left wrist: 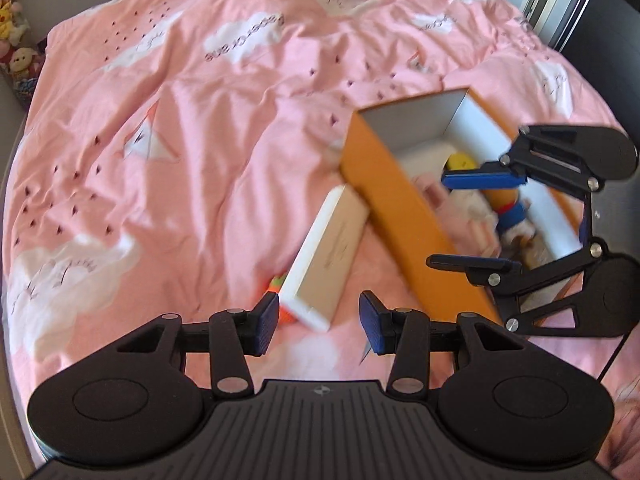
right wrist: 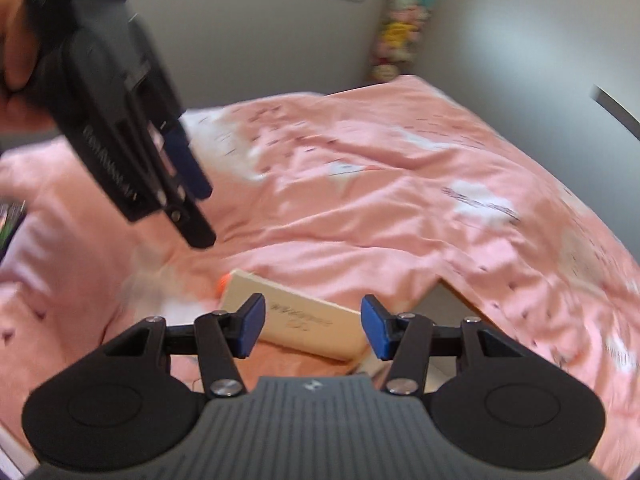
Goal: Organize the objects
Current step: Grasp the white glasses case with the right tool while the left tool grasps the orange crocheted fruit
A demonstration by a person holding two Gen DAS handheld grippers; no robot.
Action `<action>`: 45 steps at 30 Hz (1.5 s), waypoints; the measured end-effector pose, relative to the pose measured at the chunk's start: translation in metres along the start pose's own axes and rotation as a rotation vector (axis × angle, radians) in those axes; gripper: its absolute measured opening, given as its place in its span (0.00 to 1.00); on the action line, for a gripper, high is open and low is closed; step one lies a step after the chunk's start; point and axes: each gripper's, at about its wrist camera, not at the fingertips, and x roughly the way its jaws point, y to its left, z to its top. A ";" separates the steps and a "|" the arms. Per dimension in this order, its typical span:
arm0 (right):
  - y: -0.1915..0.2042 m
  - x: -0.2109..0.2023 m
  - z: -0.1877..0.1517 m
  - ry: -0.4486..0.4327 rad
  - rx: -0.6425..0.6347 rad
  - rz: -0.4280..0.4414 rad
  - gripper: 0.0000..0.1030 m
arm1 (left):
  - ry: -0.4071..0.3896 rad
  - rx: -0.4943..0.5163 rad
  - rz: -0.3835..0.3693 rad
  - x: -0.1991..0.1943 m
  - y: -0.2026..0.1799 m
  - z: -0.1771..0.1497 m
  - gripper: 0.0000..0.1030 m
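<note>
An orange box with white inner walls lies open on the pink bed; plush toys lie inside it. A long beige and white box lies on the bed against its left side, with a small orange toy peeking out beside it. My left gripper is open and empty, just short of the long box's near end. My right gripper hovers open over the orange box's opening. In the right wrist view the right gripper is open above the long box, and the left gripper hangs at upper left.
The pink quilt with white clouds covers the whole bed. Stuffed toys stand off the bed's far left corner. A grey wall and a stack of dolls lie beyond the bed. A dark cabinet stands at the far right.
</note>
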 end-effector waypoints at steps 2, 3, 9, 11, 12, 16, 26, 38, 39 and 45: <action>0.014 0.014 0.003 0.042 -0.121 0.027 0.53 | 0.013 0.006 0.005 0.004 0.010 -0.015 0.50; 0.020 0.022 0.004 0.067 -0.177 0.033 0.53 | 0.014 0.010 0.003 0.006 0.013 -0.020 0.50; 0.031 0.061 0.003 0.211 -0.387 0.066 0.54 | 0.016 0.058 -0.020 0.025 0.026 -0.042 0.50; 0.035 0.073 0.001 0.241 -0.455 0.077 0.54 | 0.021 0.080 -0.034 0.034 0.029 -0.046 0.50; 0.038 0.078 -0.001 0.249 -0.491 0.082 0.54 | 0.021 0.100 -0.037 0.038 0.030 -0.047 0.50; 0.042 0.095 -0.005 0.283 -0.624 0.102 0.55 | 0.000 0.206 -0.022 0.057 0.030 -0.052 0.50; 0.028 0.129 -0.005 0.319 -0.776 0.178 0.66 | -0.020 0.353 -0.069 0.098 0.034 -0.041 0.57; 0.025 0.153 -0.010 0.299 -0.860 0.232 0.67 | -0.013 0.518 -0.079 0.138 0.025 -0.029 0.50; 0.026 0.155 -0.010 0.299 -0.864 0.235 0.67 | -0.010 0.522 -0.084 0.141 0.025 -0.029 0.49; 0.024 0.159 -0.012 0.288 -0.858 0.250 0.68 | 0.003 0.473 -0.103 0.141 0.031 -0.028 0.45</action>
